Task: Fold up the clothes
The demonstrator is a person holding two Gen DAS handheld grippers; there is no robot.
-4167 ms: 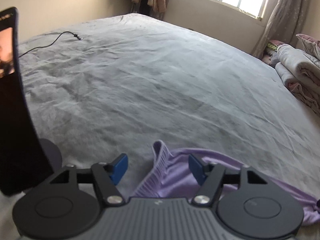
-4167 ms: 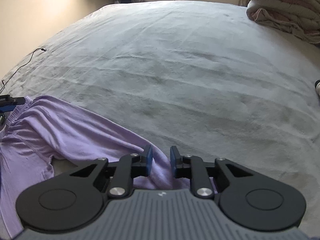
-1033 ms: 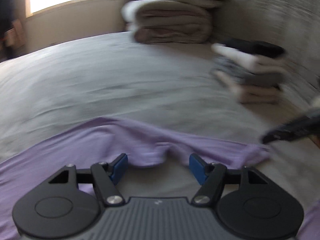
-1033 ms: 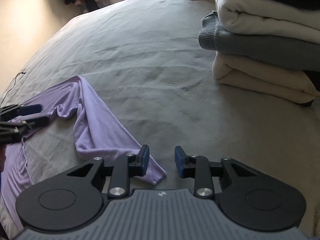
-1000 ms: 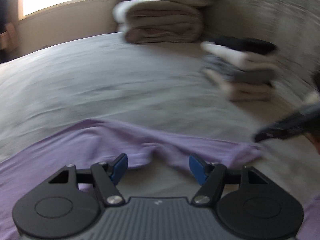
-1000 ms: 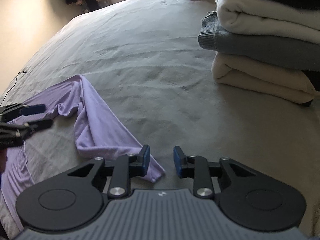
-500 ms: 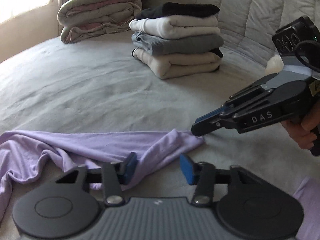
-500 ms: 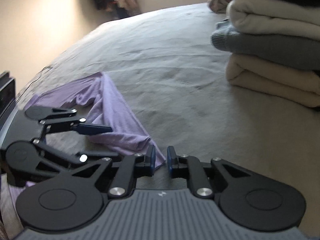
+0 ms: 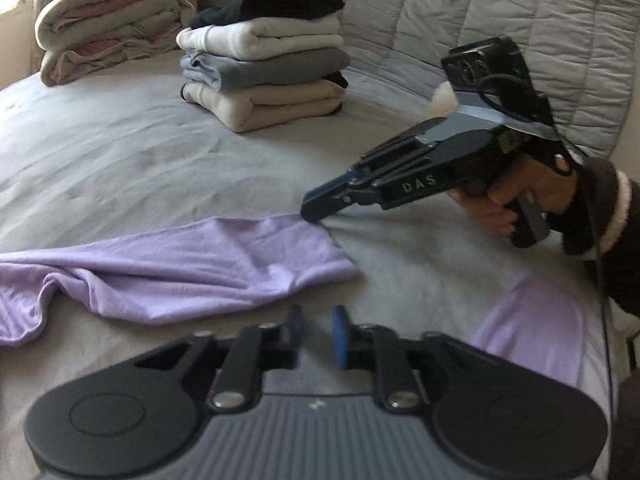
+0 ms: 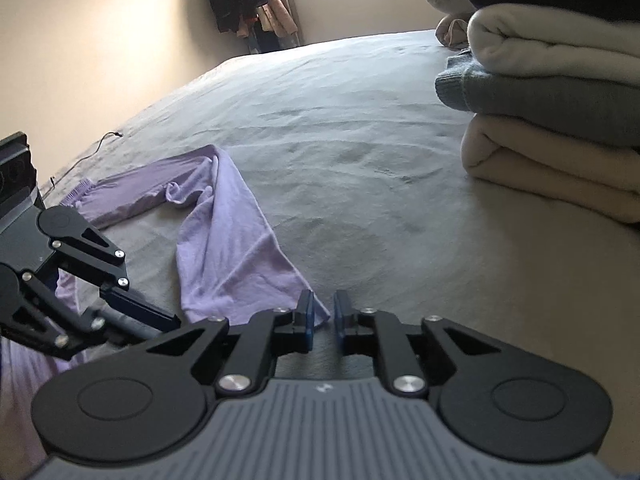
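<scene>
Lilac trousers (image 9: 192, 264) lie spread on the grey bed; one leg's end points toward me in the right wrist view (image 10: 228, 248). My right gripper (image 10: 322, 316) is nearly shut around the corner of that leg's hem; it also shows in the left wrist view (image 9: 316, 210), tips at the hem's far corner. My left gripper (image 9: 318, 334) is narrowly open, just short of the hem's near edge, with no cloth between its pads. It also shows in the right wrist view (image 10: 152, 318), low beside the cloth.
A stack of folded clothes (image 9: 264, 64) stands on the bed beyond the trousers, close on the right in the right wrist view (image 10: 560, 100). A rolled quilt (image 9: 112, 24) lies behind it. The padded headboard (image 9: 500, 20) is at the right. A cable (image 10: 80, 156) lies at the bed's far edge.
My left gripper swung round to the leg's end and its jaws closed from wide to a narrow gap. My right gripper narrowed onto the hem corner.
</scene>
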